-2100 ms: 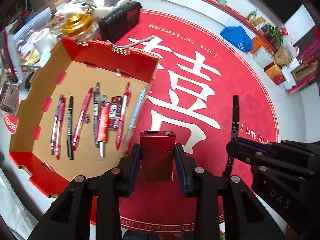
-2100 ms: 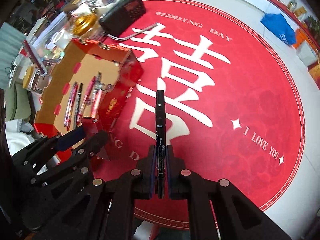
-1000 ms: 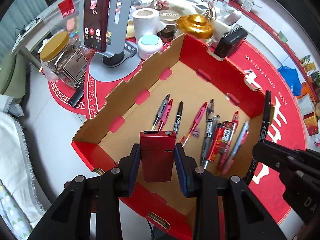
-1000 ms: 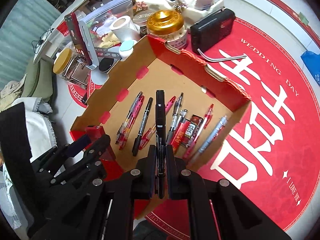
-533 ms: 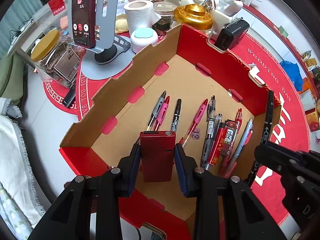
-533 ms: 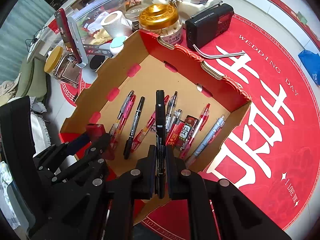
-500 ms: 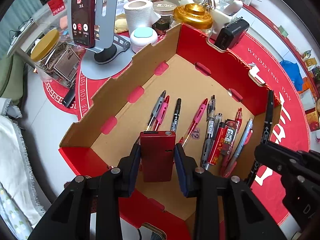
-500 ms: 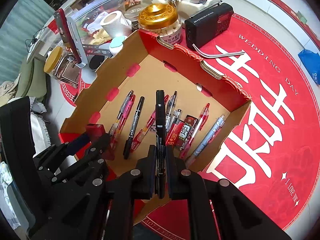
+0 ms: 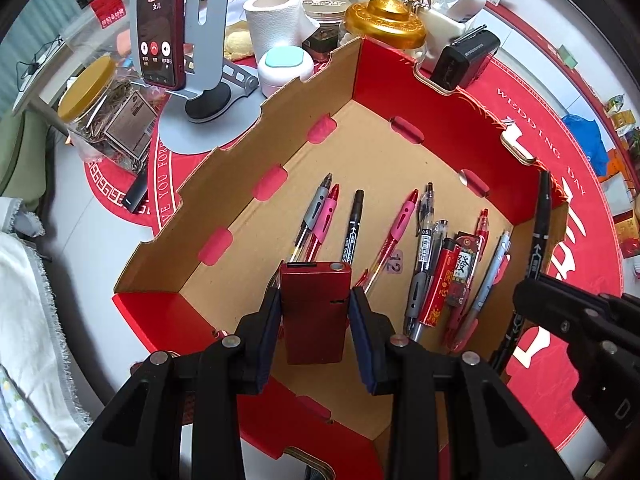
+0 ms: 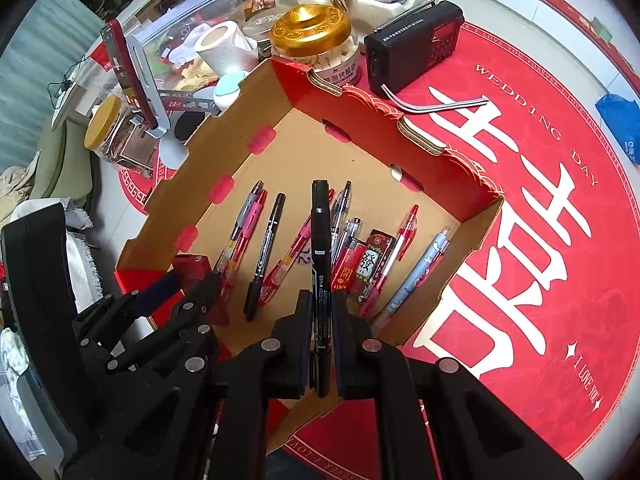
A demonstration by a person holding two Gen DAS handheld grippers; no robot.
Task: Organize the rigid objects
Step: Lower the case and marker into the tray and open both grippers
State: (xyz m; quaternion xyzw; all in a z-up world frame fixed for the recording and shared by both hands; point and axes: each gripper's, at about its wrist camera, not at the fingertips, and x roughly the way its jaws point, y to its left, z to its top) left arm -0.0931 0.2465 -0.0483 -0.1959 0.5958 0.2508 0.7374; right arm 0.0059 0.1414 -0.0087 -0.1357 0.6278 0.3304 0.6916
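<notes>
My left gripper (image 9: 315, 308) is shut on a flat red metal lighter (image 9: 314, 312) and holds it above the near end of an open red cardboard box (image 9: 384, 80). My right gripper (image 10: 321, 320) is shut on a black marker (image 10: 321, 248), held above the box (image 10: 476, 236); the marker also shows in the left wrist view (image 9: 538, 224). Several pens (image 9: 320, 216) and a red lighter with Chinese print (image 9: 462, 272) lie in a row on the box floor. The left gripper shows in the right wrist view (image 10: 188, 280).
Beyond the box stand a phone on a grey stand (image 9: 160, 24), a paper roll (image 9: 272, 24), a gold-lidded jar (image 9: 386, 24), a black radio (image 10: 416, 44) and a glass jar (image 9: 104, 120). A red round mat (image 10: 540, 184) lies to the right.
Both grippers moved left from over the red mat to over the box, then lowered slightly closer to it. Each holds its object as before.
</notes>
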